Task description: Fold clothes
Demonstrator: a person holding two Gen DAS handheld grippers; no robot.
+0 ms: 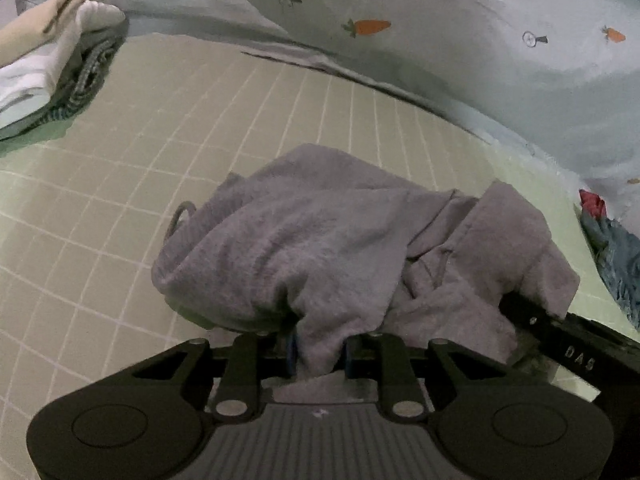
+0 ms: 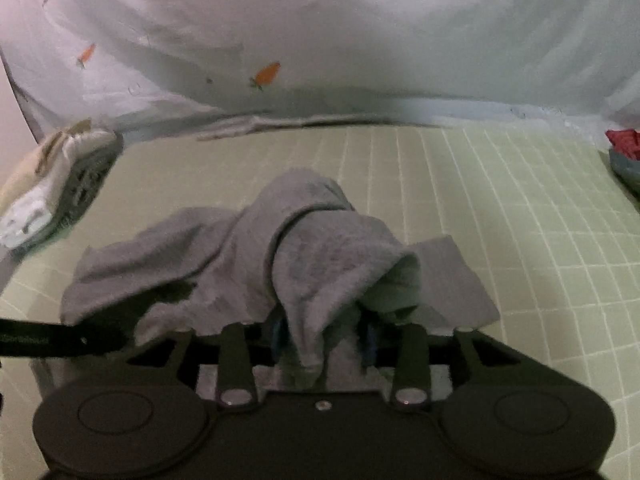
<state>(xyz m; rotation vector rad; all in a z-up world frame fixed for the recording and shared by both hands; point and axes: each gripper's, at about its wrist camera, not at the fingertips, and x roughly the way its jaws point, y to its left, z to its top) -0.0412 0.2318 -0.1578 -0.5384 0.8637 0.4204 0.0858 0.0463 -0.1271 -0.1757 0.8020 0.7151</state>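
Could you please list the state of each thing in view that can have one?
Grey towel: crumpled on the green grid mat, unfolded, an edge between each gripper's fingers.
Left gripper: part open, towel edge between its fingers.
Right gripper: part open, towel edge between its fingers.
Clothes stack: folded, at the mat's far left.
Red and blue clothes: unfolded, heaped at the right.

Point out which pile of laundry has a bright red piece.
The blue-grey crumpled heap at the right edge, topped by red cloth; the folded cream-and-white stack has none.

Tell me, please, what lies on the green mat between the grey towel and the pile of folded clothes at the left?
Nothing: in both wrist views, bare checked mat separates the grey towel from the folded pile.
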